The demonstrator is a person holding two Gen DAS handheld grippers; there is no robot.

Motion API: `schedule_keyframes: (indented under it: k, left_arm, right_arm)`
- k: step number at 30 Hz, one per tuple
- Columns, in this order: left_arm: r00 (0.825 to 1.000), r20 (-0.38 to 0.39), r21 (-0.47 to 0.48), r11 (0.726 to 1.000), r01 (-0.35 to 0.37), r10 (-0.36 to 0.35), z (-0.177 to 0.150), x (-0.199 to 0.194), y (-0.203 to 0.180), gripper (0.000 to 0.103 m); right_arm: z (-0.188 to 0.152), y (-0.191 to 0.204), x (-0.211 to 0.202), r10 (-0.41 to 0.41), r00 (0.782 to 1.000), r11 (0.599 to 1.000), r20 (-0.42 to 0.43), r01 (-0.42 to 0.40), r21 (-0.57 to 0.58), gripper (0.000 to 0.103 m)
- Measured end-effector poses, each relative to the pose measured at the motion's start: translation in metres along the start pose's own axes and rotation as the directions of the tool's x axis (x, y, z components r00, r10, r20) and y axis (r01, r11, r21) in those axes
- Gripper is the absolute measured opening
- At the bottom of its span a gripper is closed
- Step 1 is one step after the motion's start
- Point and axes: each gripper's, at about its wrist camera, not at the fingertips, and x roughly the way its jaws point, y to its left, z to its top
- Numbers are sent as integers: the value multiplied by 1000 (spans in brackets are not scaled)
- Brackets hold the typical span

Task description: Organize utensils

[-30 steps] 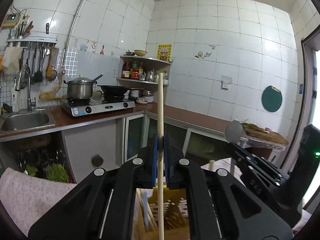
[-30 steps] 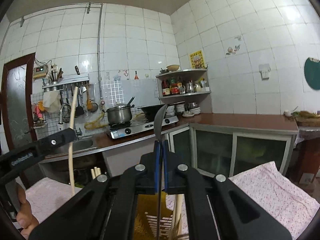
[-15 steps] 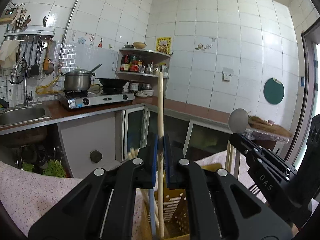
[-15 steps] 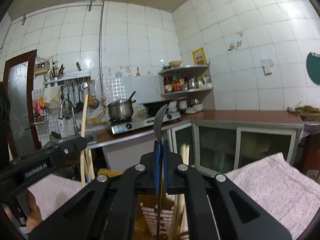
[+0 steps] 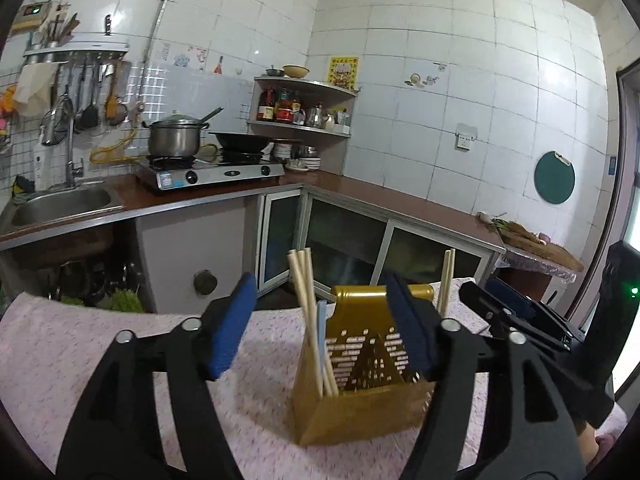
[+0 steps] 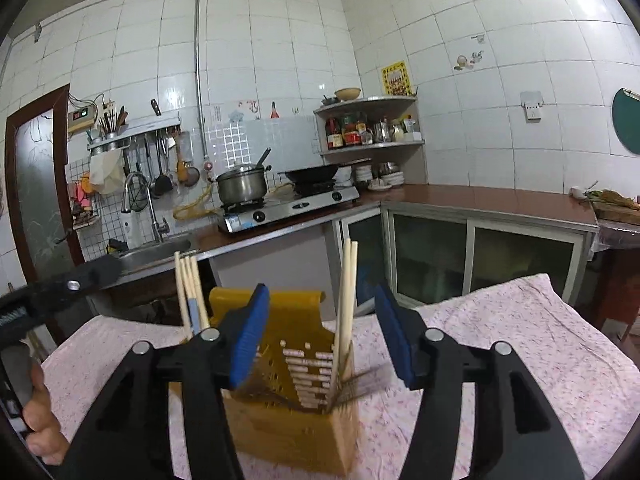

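A yellow slotted utensil holder point(image 5: 360, 412) point(image 6: 288, 432) stands on the flowered tablecloth. Several wooden chopsticks point(image 5: 303, 292) point(image 6: 187, 288) and a pale blue handle point(image 5: 321, 320) lean in one end. Two more chopsticks point(image 5: 447, 280) point(image 6: 347, 292) stand in the other end. A grey blurred streak of metal point(image 6: 360, 385) shows low inside the holder. My left gripper point(image 5: 320, 328) hangs just above and before the holder, jaws opening, nothing between the pads. My right gripper point(image 6: 320, 336) does the same from the other side, its jaws opening and empty.
The tablecloth point(image 6: 520, 320) covers the table around the holder. Behind are a counter with a sink point(image 5: 60, 204), a gas stove with a steel pot point(image 5: 174, 140) and wok, and a corner shelf of bottles point(image 5: 300, 108). A person's hand point(image 6: 40, 420) grips the left tool.
Both grippers have sunk toward the holder and opened. The long chopstick left my left jaws and the metal spoon left my right jaws; both now sit down in the holder.
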Motion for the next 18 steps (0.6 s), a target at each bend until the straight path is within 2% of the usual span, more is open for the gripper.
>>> schedule_keyframes:
  k: [3,6,14,18]
  left_arm:
    - [999,-3,0,999,-33,33,-1,-28,5,88]
    - [997,-1,15,997,-73,73,-8,-60,9,97]
    - [988,-56,-2,989,-146,145,-32,-127,22,98]
    - [977,-83,6,980,-199,198,-51,-157,19,98]
  right_arm:
    - [0,0,-19,-15,1000,1000,-22,15,-5,60]
    - [-2,0,-38,-35,998,999,-44,35,-4,66]
    - [-20,18,-102,-120,990,990,-73,114,-80,87]
    - [-34,24,-133,-150,983,986,-104,140,-91,95]
